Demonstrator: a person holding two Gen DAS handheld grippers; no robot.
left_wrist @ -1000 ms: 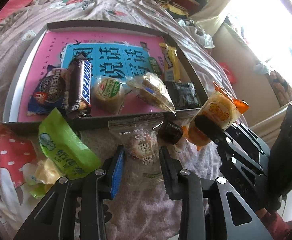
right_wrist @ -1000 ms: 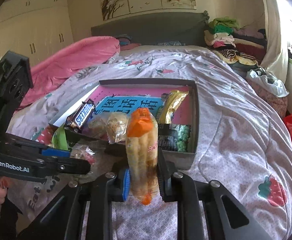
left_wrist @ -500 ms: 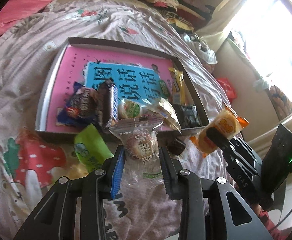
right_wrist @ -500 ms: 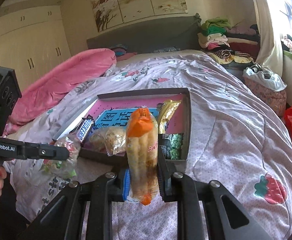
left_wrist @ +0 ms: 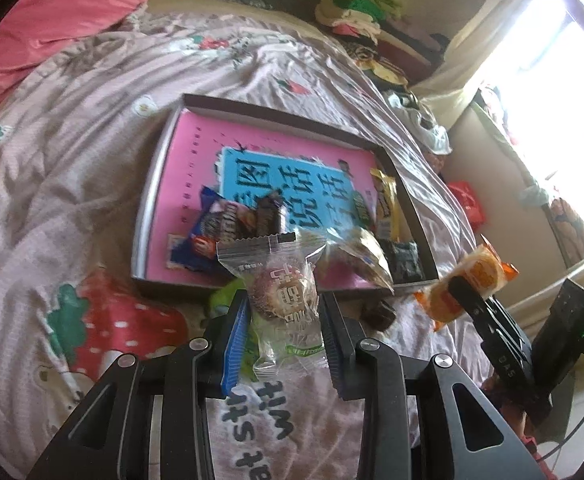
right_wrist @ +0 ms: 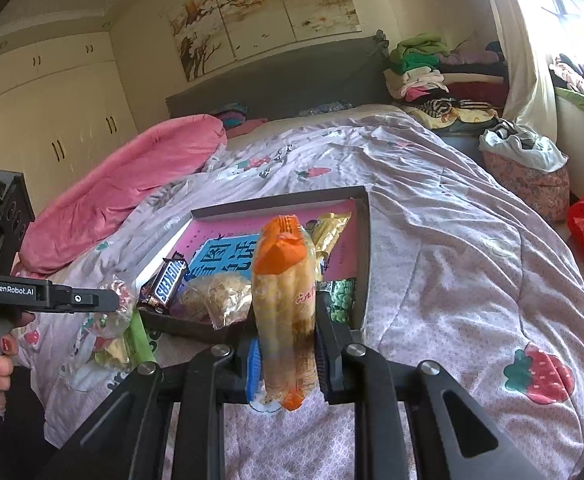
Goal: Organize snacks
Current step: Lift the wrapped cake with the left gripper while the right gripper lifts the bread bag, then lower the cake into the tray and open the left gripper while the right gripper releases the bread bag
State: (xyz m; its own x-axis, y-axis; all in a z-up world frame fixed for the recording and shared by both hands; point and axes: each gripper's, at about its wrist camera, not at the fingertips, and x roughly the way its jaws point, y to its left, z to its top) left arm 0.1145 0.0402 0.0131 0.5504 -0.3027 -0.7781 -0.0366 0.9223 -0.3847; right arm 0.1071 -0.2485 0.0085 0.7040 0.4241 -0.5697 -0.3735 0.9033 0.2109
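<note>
Clear-wrapped round pastry (left_wrist: pixel 282 300), printed with red characters, clamped between the pads of the left tool (left_wrist: pixel 284 320), held above the bed (left_wrist: pixel 72 160) near its foot edge. Orange-ended snack packet (right_wrist: pixel 286 304), standing upright, clenched in the right tool (right_wrist: pixel 286 356). Beyond both: shallow box (left_wrist: pixel 160 184) lined in pink with a blue panel of large Chinese characters, lying mid-bed on the strawberry-print quilt (right_wrist: pixel 472 280). Inside it, a bar reading "SNICKERS" (right_wrist: pixel 168 282), a blue cookie packet (left_wrist: pixel 212 232), a gold wrapper (left_wrist: pixel 386 204). Left tool body marked "GenRobot.AI".
</note>
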